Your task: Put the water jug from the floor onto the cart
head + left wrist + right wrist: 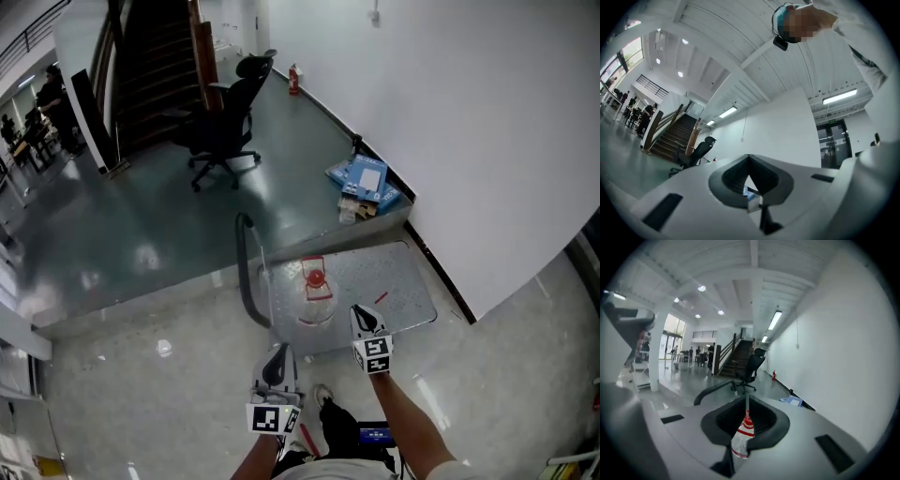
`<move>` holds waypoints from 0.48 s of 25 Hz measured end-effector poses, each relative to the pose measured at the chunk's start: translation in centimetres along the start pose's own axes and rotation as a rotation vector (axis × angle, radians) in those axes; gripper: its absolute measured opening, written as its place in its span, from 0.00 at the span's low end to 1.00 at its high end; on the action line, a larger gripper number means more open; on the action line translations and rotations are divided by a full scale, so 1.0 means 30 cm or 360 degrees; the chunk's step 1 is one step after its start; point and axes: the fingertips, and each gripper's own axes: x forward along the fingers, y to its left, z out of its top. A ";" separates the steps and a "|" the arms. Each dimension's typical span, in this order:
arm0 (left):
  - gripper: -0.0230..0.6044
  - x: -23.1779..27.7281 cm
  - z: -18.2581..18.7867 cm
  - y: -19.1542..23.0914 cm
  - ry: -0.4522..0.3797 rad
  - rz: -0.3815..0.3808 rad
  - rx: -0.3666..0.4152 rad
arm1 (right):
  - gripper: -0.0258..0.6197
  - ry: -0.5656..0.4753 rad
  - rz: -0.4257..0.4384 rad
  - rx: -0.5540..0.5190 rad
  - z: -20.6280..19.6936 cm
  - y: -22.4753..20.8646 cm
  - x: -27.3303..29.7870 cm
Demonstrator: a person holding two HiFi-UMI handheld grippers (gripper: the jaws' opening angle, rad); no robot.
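Glossy grey floor (141,234) runs far ahead of both tongs, with a white wall (469,141) beyond the right tongs (364,317). The cart (403,281) sits just ahead of and below the two tongs, its curved handle (246,272) in front of the left tongs (276,352).

The jug (316,292) is no longer on the floor. It stands on the cart's deck near the handle end, apparently upright with its red cap on top. It is ahead of the tongs, roughly between them and clear of both. The right gripper view shows it only through the slot behind the tips, well beyond the jaws.

Both tongs are clenched on nothing. Each pair of tips meets, and neither touches the jug or the cart.

As I judge it, the placing is done: the jug rests on the deck by itself and both tongs are off it. At most it remains to see that it sits steady, which cannot be judged from these views.
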 end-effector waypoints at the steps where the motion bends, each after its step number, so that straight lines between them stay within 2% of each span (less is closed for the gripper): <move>1: 0.04 -0.017 0.018 -0.024 -0.0008 -0.0017 -0.0001 | 0.09 -0.0054 -0.0011 0.0049 0.034 0.015 -0.062; 7: 0.04 -0.076 0.062 -0.159 0.0019 -0.0049 -0.0033 | 0.06 -0.0259 -0.0037 0.0288 0.152 0.068 -0.352; 12: 0.04 -0.064 0.045 -0.268 0.0013 -0.0027 -0.0028 | 0.06 -0.0372 0.0044 0.0250 0.221 0.053 -0.474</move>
